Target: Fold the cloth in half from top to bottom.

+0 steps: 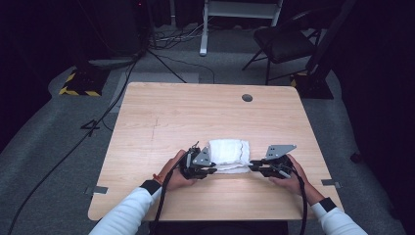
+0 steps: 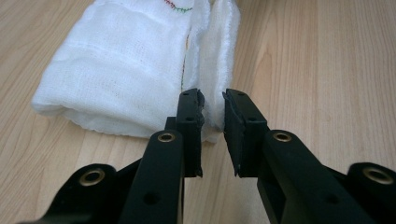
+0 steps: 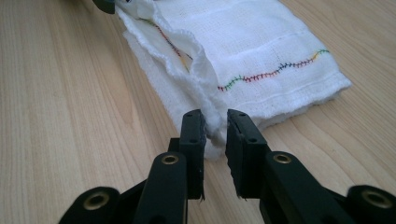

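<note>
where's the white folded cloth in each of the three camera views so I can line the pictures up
High view: the white cloth lies near the table's front edge, between the left gripper and right gripper.
Left gripper view: upper left, its edge reaching down between the jaws.
Right gripper view: upper centre to right, an edge fold running down between the jaws.
Shared landmark: the cloth's rainbow stitching, also glimpsed top centre in the left gripper view.

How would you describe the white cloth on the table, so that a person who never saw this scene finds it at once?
Look at the light wooden table, at its near edge where the person's two hands come in. Between the left claw and the right claw lies a folded white cloth. It is soft gauze with a line of rainbow stitching, and each claw has an edge of it between its jaws.
</note>
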The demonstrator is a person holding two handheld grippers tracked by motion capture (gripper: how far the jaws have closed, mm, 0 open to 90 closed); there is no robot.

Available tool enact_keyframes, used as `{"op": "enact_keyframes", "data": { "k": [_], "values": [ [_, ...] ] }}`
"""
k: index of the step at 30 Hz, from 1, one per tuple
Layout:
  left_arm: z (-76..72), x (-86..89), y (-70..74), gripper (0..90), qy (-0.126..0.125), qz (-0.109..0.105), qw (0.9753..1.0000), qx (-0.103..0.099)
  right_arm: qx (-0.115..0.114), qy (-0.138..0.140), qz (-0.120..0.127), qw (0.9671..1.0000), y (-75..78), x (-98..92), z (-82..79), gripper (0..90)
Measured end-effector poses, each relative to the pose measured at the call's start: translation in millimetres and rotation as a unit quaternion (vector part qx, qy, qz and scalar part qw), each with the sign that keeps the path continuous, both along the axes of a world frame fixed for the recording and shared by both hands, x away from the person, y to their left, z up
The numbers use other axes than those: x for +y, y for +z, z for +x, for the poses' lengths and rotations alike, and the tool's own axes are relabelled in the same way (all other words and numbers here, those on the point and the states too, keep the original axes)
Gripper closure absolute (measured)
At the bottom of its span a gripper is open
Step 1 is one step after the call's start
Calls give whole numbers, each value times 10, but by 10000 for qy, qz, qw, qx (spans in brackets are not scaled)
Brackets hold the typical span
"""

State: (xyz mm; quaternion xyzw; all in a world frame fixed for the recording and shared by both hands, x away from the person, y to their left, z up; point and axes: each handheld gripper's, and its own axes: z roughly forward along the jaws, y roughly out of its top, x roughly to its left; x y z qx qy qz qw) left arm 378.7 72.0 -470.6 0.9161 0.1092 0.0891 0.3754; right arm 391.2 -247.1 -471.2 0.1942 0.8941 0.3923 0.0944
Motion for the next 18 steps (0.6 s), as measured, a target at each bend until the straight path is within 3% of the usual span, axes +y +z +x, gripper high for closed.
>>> {"op": "enact_keyframes", "data": {
  "k": [10, 15, 18],
  "values": [
    [-98, 108, 18, 747, 7, 42, 10000, -10, -86, -172, 35, 9998, 31, -126, -70, 727],
    [-111, 165, 64, 706, 167, -52, 9998, -99, -162, -304, 90, 9994, 66, -157, -84, 687],
    [-65, 154, 83, 632, 346, -140, 9992, -141, -214, -363, 104, 9991, 96, -127, -60, 663]
  ]
}}
